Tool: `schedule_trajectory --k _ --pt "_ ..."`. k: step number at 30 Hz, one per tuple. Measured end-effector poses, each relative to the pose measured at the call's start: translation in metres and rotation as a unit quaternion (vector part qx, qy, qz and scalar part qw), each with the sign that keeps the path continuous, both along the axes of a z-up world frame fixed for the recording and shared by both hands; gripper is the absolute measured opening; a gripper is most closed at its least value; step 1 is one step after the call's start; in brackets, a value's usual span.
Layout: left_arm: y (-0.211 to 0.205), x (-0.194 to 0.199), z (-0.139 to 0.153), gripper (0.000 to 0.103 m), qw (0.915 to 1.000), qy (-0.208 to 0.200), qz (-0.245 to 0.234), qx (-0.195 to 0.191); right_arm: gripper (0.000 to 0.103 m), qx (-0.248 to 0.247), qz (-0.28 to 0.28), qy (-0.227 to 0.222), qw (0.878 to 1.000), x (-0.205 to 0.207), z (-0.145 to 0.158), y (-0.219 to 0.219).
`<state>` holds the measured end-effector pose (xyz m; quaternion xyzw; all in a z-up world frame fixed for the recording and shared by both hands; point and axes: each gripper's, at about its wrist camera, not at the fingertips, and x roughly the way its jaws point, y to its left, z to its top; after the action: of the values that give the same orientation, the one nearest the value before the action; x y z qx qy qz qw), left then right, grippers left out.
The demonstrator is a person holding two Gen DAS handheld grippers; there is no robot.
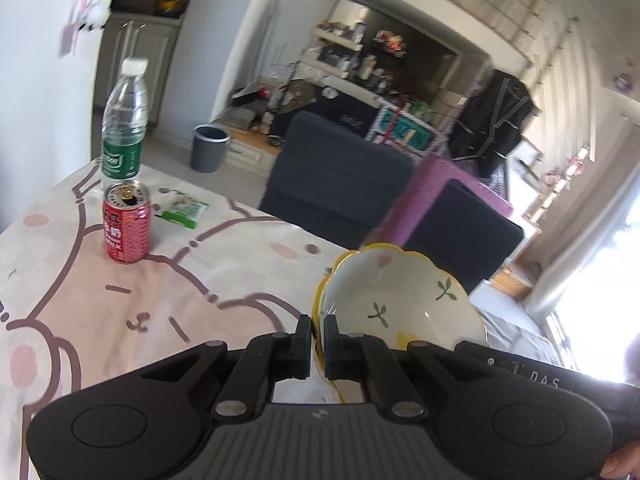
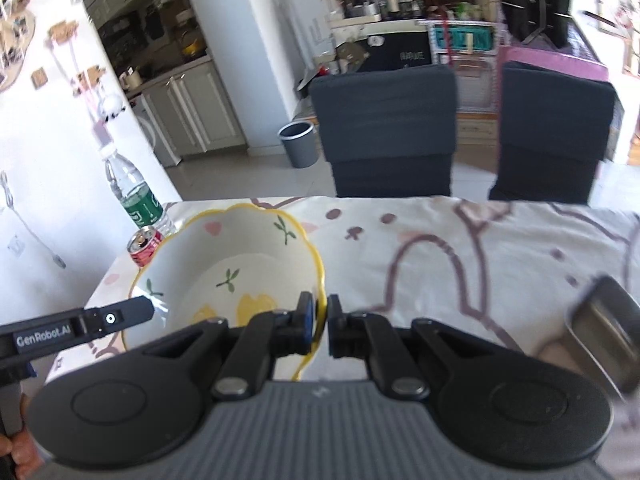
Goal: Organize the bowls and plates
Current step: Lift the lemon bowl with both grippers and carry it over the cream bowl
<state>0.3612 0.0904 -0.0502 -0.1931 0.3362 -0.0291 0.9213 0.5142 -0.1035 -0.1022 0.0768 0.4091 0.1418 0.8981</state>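
Both grippers on tilted bowl [image 2: 236, 264].

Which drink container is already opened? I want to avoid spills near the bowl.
The red can: its top shows an open hole. The water bottle behind it has its white cap on.

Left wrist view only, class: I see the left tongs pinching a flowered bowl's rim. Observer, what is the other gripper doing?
Observer: The right tongs pinch the bowl too, on its yellow rim, one finger inside and one outside.
Operator: Is anything on the table to the bowl's right?
Observer: Yes, a metal tin lies on the tablecloth, apart from the bowl.
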Motion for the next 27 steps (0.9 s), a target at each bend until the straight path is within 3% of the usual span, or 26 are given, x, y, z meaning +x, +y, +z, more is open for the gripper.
schedule_trajectory --k 7,13,22,27 --pt "-0.035 -0.059 0.001 0.006 0.9989 0.009 -0.046 0.010 0.008 0.000 -0.039 -0.008 0.999 -0.081 0.011 -0.037" --pt "-0.049 -0.093 -0.008 0.006 0.9966 0.014 -0.080 0.018 0.009 0.023 -0.054 0.017 0.998 -0.130 -0.007 -0.066" --pt "-0.055 -0.120 -0.042 0.005 0.9929 0.060 -0.102 0.018 0.009 0.001 -0.085 0.015 0.996 -0.182 -0.032 -0.068" --pt "-0.052 -0.121 -0.057 0.005 0.9902 0.085 -0.108 0.027 0.010 0.012 -0.076 0.053 0.996 -0.195 -0.049 -0.072"
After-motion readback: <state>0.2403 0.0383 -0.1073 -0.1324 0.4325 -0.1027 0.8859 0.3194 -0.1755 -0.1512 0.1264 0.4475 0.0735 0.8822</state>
